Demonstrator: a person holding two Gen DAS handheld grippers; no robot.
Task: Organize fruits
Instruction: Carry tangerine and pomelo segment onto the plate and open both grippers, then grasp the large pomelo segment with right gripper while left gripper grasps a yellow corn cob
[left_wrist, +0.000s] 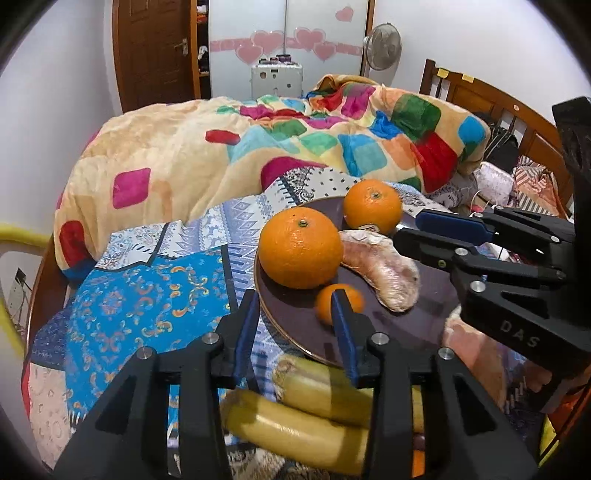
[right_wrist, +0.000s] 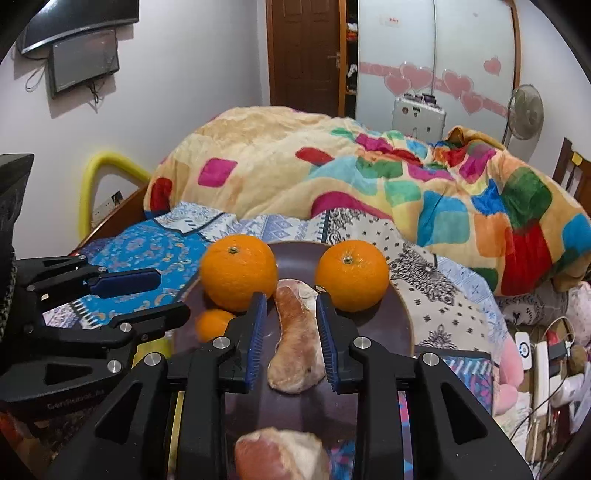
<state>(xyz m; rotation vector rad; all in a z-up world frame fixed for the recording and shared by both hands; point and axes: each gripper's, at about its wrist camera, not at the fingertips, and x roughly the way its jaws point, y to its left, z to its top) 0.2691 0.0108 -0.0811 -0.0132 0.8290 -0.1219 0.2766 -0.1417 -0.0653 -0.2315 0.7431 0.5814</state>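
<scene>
A dark plate (left_wrist: 406, 325) (right_wrist: 369, 332) lies on the bed. It holds two big oranges (left_wrist: 301, 247) (left_wrist: 373, 206), a small orange (left_wrist: 323, 306) and a pale peeled fruit segment (left_wrist: 384, 273). My left gripper (left_wrist: 295, 299) hangs open over the plate's near rim with no fruit between its pads; its right finger partly covers the small orange. In the right wrist view, my right gripper (right_wrist: 291, 301) stands open astride the segment (right_wrist: 295, 332), which rests on the plate with a thin gap at the left pad. Yellow bananas (left_wrist: 295, 424) lie under the left gripper.
A second pinkish segment (right_wrist: 280, 454) lies near the plate's front edge. A colourful crumpled blanket (left_wrist: 258, 147) is heaped behind the plate on a patterned sheet (left_wrist: 147, 295). Cables and clutter (right_wrist: 546, 354) sit at the right, by the wooden headboard (left_wrist: 480, 96).
</scene>
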